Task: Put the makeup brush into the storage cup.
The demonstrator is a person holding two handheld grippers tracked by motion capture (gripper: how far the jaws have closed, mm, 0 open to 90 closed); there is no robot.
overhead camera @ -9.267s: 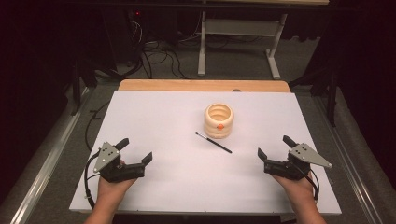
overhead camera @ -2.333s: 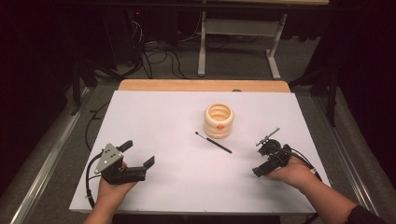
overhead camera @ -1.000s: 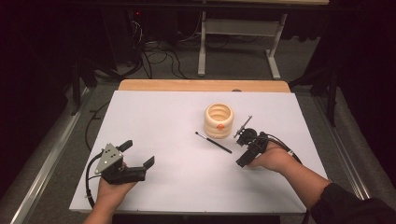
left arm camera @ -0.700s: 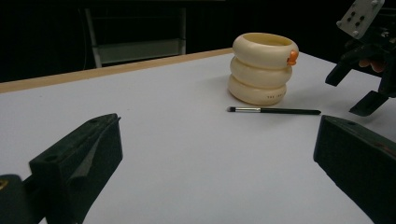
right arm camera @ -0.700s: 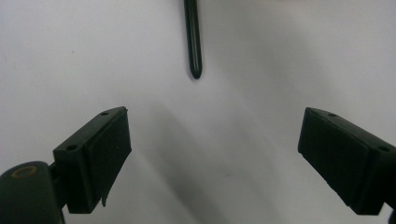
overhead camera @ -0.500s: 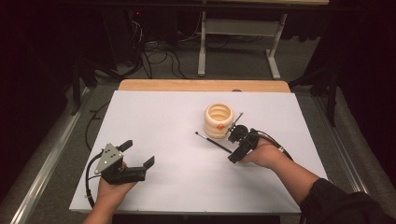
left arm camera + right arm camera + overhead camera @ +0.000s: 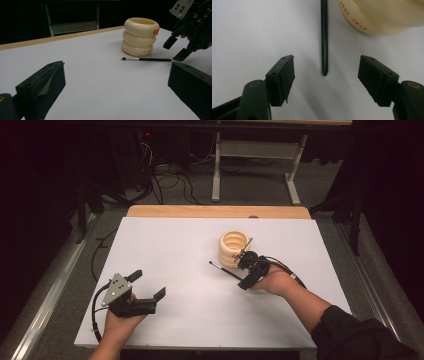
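**Right gripper lined up on the brush handle, not yet gripped**

Brush (image 7: 324, 37): thin black handle, lying flat on the white tabletop (image 7: 175, 250). In the right gripper view its rounded handle end sits just ahead of the fingers (image 7: 284, 77), roughly centred in the gap between them, touching neither. Bristle end points away, out past the top of that view. In the left gripper view the brush (image 7: 147, 59) lies just in front of the cream ringed holder (image 7: 140, 36), apart from it.

Right gripper (image 7: 245, 270): fingers spread, nothing between the pads. They have just been closing, gap still much wider than the handle.

Left gripper (image 7: 145, 292): fingers spread wide, empty, well apart from the brush, resting near the tabletop's near edge.

Handling, my read:
- very light, stiff, slim round handle, probably smooth so it can roll or twist between flat pads
- lies almost flush on the tabletop, so the fingertips need to come right down to the surface or they'll close over it
- best hold: on the handle a bit in from the rounded end, pads square across it, not on the very tip where it may squirt out
- stay off the bristles, soft and easily bent
- holder (image 7: 384, 15) sits close beside the far finger, watch for a nudge when advancing
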